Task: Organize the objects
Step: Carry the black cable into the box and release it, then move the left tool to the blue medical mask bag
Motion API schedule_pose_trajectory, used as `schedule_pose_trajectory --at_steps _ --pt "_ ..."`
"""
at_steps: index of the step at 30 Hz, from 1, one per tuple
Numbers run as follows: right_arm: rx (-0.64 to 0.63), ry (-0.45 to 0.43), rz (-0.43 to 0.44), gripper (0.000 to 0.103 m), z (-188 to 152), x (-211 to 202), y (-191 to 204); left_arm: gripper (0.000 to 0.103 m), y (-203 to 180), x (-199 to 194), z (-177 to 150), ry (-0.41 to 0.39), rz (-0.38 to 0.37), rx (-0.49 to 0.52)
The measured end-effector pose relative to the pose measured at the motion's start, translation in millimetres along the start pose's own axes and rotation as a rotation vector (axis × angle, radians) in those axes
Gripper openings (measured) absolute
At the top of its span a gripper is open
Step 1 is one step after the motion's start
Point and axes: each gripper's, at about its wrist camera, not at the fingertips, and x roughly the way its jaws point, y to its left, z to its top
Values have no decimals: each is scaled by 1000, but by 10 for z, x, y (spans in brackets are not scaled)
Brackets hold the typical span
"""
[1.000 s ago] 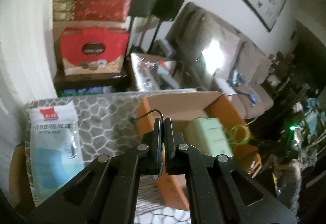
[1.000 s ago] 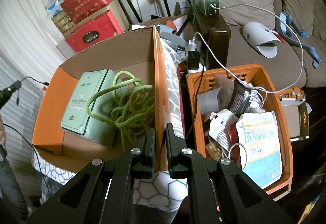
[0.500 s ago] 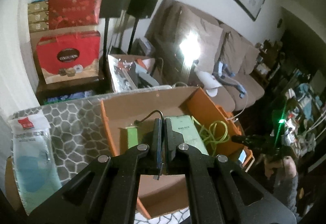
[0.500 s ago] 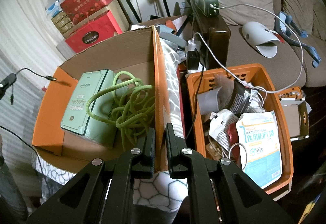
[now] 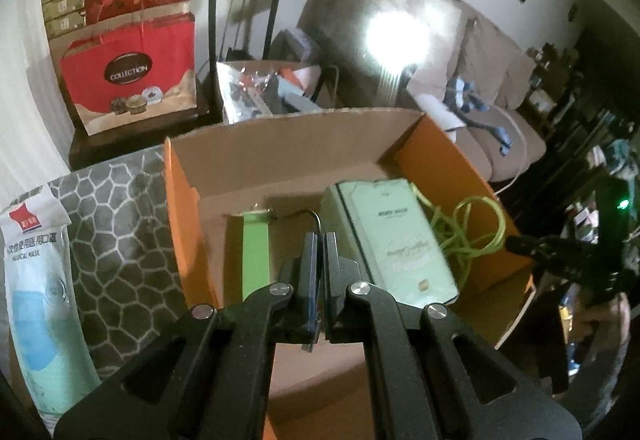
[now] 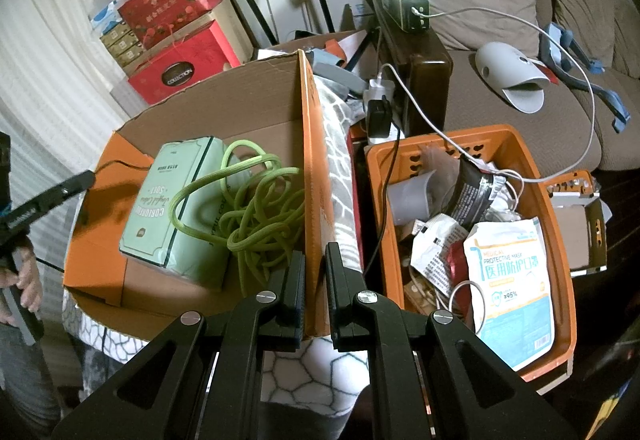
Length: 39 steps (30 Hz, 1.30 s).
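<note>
Cluttered living room: left claw (image 5: 318, 240), clenched on a thin black cable (image 5: 298, 215), hovers over the orange cardboard box (image 5: 448, 164); releasing inside comes next. Right claw (image 6: 314, 260) clamps the box's wall.

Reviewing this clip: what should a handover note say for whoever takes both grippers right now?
Left gripper: shut on a thin black cable, held over the cardboard box.
Right gripper: shut on the box's orange side wall, steadying it.
Done: tissue pack and green rope lie in the box.
Left: release the cable into the box. The orange basket is full of loose items, and a mask pack lies on the patterned blanket.
</note>
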Motion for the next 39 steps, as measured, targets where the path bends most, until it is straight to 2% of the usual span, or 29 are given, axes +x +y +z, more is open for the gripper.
schedule_pose_trajectory --at_steps 6,9,12,13,14,18,23,25,30,33,35,39 --pt "0 1 0 8 -1 0 0 3 -34 100 -80 33 60 37" --pt "1 0 0 8 -3 1 1 6 -76 106 -127 31 110 64" --pt "1 1 1 8 -1 1 -3 32 -87 89 -167 29 122 67" --pt "1 1 1 8 -1 1 -4 44 -92 71 -183 22 127 65" --pt "1 1 0 8 -1 1 -3 50 -96 53 -194 14 131 65" --pt "1 1 0 8 -3 2 -3 58 -118 -24 -215 0 138 69" --pt "2 0 1 8 -5 3 2 85 -85 -129 -196 -34 143 50" --pt "0 0 1 8 -4 4 2 92 -45 -185 -195 -48 139 32" --pt "1 1 1 8 -3 5 -5 96 74 -273 -188 -45 126 3" --pt "2 0 1 8 -2 4 -7 97 146 -344 -207 -57 162 -7" --pt "5 1 3 8 -3 4 -9 103 208 -400 -223 -65 201 -15" --pt "6 0 3 8 -6 4 -12 103 375 -553 -265 -94 250 -43"
